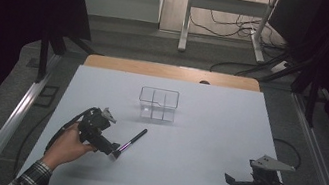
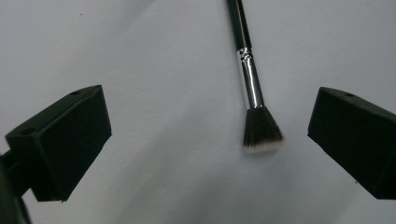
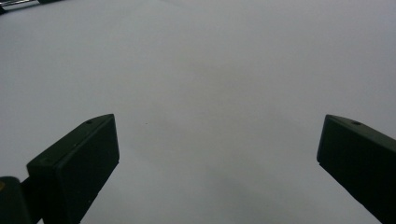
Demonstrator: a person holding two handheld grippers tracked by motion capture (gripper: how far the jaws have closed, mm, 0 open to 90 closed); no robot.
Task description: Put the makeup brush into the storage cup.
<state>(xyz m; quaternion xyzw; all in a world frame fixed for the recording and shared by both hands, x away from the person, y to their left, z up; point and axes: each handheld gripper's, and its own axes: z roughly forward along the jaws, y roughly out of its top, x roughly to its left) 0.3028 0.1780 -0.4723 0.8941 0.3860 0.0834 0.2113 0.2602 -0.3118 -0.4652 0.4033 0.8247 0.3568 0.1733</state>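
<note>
- The right gripper (image 1: 231,181) rests near, open and empty; leave it there.
- The left gripper (image 1: 114,151), jaws wide, is at the brush (image 2: 254,98) lying on the table (image 1: 204,145); I would close on the metal neck, not the bristles.
- Farther off stands the clear box (image 1: 158,104).

1. High view is dim, dark at 9 and 3 o'clock; brightest floor patch at 12 o'clock.
2. The white rectangular table (image 1: 207,130) is evenly lit, shadows faint.
3. Both gripper views look soft, slightly blurred near the jaws.
</note>
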